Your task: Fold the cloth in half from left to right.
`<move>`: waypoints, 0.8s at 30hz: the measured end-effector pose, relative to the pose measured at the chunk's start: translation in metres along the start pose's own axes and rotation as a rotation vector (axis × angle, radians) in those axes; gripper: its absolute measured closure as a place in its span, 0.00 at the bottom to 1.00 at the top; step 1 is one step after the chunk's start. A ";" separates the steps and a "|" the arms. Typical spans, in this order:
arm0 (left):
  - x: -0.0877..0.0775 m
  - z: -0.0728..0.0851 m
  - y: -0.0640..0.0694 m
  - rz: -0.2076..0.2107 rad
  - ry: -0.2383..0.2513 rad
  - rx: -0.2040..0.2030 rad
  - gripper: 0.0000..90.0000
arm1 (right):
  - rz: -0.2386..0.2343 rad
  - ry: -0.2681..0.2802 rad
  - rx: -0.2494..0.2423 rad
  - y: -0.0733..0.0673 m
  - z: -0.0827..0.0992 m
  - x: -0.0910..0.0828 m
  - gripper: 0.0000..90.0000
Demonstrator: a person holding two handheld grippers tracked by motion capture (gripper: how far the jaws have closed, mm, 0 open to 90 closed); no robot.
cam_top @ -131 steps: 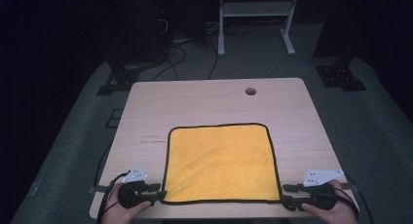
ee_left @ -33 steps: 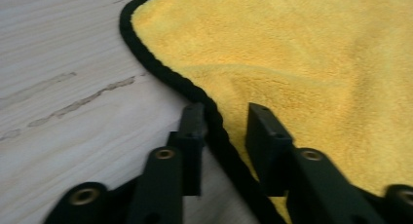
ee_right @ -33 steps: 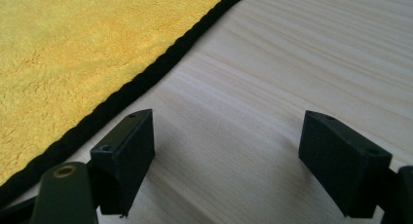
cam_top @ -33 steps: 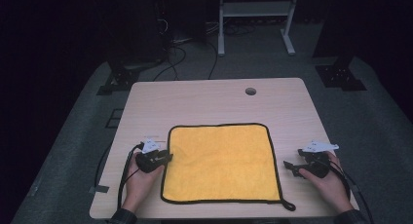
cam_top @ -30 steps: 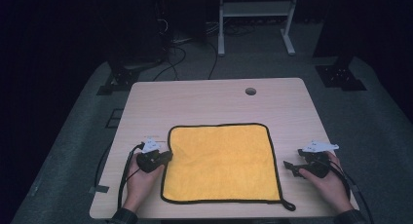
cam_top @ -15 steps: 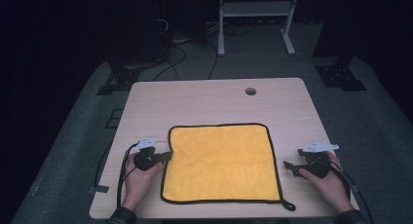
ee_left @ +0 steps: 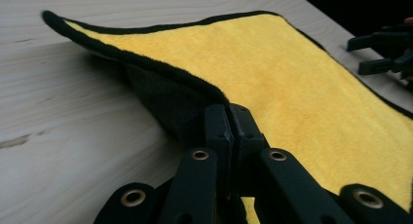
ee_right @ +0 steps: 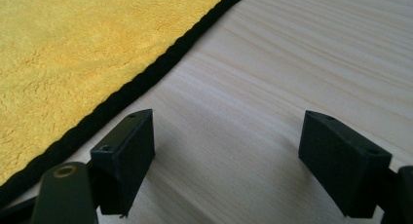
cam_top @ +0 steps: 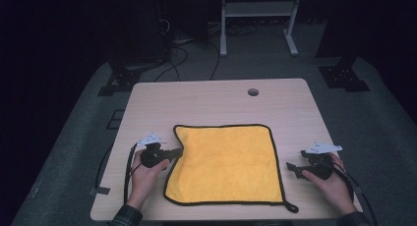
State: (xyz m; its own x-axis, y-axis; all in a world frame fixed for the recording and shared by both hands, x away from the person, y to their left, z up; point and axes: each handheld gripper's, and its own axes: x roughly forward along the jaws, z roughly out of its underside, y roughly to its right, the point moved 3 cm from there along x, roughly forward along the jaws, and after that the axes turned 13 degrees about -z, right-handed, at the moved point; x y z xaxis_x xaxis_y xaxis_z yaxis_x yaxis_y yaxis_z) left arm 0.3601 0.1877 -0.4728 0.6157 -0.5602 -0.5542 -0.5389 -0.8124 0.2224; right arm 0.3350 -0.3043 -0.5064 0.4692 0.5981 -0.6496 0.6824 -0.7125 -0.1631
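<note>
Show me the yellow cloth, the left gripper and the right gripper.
Yellow cloth (cam_top: 226, 162): high view, middle of its top face.
Left gripper (ee_left: 229, 124): left gripper view, shut jaw tips pinching the cloth's edge.
Right gripper (ee_right: 226, 146): right gripper view, gap between its open jaws.

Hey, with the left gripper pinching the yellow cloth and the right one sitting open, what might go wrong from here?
1. The left gripper bites only the black-trimmed edge of the yellow cloth, so the hem may slip out when lifted.
2. The right gripper stands open over bare table, beside the hem; a one-sided pull could drag or bunch the cloth.
3. The hanging loop lies at the table's near edge and might snag.
</note>
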 end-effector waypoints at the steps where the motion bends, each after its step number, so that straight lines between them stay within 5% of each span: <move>1: 0.002 -0.002 0.002 0.011 0.004 0.011 0.97 | 0.000 0.000 -0.001 0.000 0.000 0.000 0.22; 11: 0.014 -0.013 0.017 0.117 0.027 0.010 0.97 | 0.000 0.000 0.000 0.000 0.000 0.000 0.22; 24: 0.035 -0.027 0.042 0.175 0.018 0.085 0.97 | 0.000 0.000 -0.001 0.000 0.000 0.000 0.22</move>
State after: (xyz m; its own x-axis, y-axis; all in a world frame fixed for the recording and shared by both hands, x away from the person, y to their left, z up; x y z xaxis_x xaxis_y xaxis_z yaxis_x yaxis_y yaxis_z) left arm 0.3742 0.1299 -0.4614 0.5182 -0.6950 -0.4985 -0.6850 -0.6862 0.2448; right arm 0.3350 -0.3043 -0.5064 0.4690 0.5982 -0.6497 0.6829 -0.7122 -0.1628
